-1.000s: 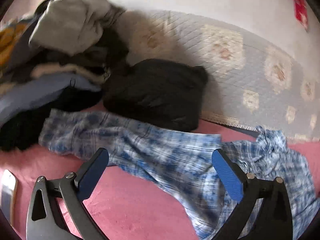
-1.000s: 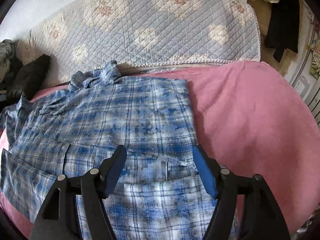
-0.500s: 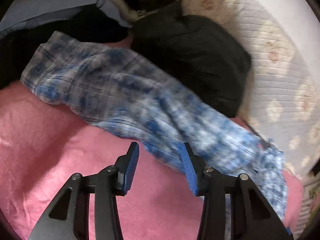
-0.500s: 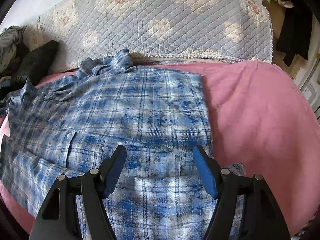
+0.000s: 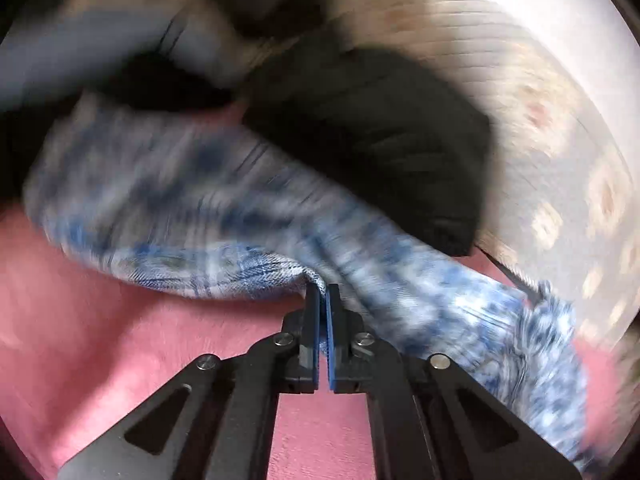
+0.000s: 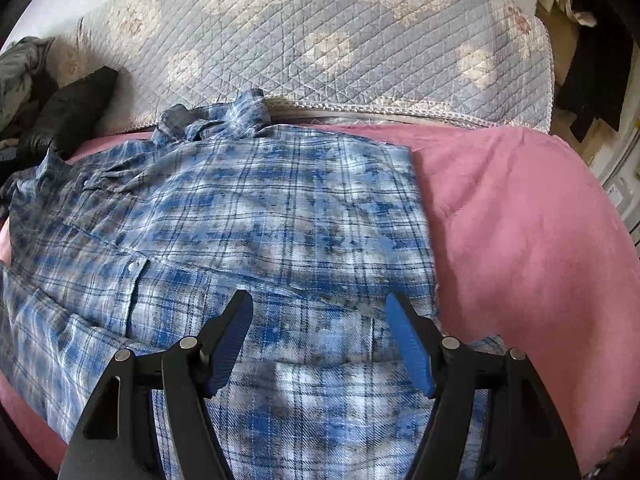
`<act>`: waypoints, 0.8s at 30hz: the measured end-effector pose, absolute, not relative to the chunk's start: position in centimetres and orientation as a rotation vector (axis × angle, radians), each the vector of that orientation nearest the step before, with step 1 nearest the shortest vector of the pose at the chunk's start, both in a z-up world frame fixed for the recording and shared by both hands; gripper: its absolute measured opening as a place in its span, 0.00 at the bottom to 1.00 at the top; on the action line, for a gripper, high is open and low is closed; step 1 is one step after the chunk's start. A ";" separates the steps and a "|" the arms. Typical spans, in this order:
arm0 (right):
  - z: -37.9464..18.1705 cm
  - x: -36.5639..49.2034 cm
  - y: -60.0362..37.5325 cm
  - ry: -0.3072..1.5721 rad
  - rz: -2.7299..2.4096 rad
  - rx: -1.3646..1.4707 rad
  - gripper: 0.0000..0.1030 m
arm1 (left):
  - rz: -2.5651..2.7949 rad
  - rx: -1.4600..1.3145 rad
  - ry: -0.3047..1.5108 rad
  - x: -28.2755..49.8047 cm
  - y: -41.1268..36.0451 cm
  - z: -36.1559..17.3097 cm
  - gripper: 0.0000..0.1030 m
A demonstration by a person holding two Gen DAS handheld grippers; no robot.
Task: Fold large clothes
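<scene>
Left claw [image 5: 323, 294] is closed, its 2 blue pads pinching the near edge of the plaid shirt [image 5: 248, 268] where the cloth bunches into a small fold at the tips. That part of the shirt, seemingly a sleeve, runs as a long band from the far left down to the near right across the pink blanket [image 5: 120, 344] on the bed. Much of the left wrist view is blurred. Just beyond the band lies a black garment [image 5: 372, 148], and farther left a heap of other clothes [image 5: 120, 40] in grey-blue and beige.

Right claw [image 6: 320, 336] stands open and empty, its fingers spread above the body of the same shirt [image 6: 280, 216]; whether the tips touch the cloth I cannot tell. From this side the shirt lies spread flat, collar at the far end, with a buttoned chest pocket [image 6: 132, 268] to the left. Bare blanket [image 6: 520, 220] shows to the right. A quilted floral cover [image 6: 320, 40] lies along the far side, and dark clothing [image 6: 592, 64] hangs at the far right.
</scene>
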State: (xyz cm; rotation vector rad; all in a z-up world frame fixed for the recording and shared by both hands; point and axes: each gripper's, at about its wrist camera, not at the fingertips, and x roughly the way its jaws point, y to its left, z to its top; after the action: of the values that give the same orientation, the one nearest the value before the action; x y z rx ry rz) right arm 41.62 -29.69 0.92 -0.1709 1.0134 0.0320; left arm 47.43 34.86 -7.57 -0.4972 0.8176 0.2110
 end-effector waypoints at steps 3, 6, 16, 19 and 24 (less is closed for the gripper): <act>1.2 41.1 -29.0 0.987 0.028 -0.227 0.69 | 0.088 -0.377 0.659 46.1 31.3 -2.6 0.01; 1.6 40.7 -28.7 0.971 0.029 -0.241 0.69 | -0.118 -0.413 0.561 44.3 27.8 0.7 0.01; 2.7 40.3 -29.6 0.964 0.025 -0.187 0.69 | -0.372 -0.280 0.678 42.8 12.2 -0.6 0.06; 3.3 40.1 -29.9 0.960 0.034 -0.175 0.69 | -0.352 -0.290 0.792 43.8 11.3 -3.1 0.18; 4.9 39.2 -30.0 0.926 0.050 -0.168 0.69 | -0.267 -0.419 0.733 42.1 14.4 -1.6 0.74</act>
State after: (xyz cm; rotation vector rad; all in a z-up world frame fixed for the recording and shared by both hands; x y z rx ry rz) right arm 39.22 -30.04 4.85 -0.1683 0.9264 0.0503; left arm 42.10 14.43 -1.56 -0.4187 0.7326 -0.2674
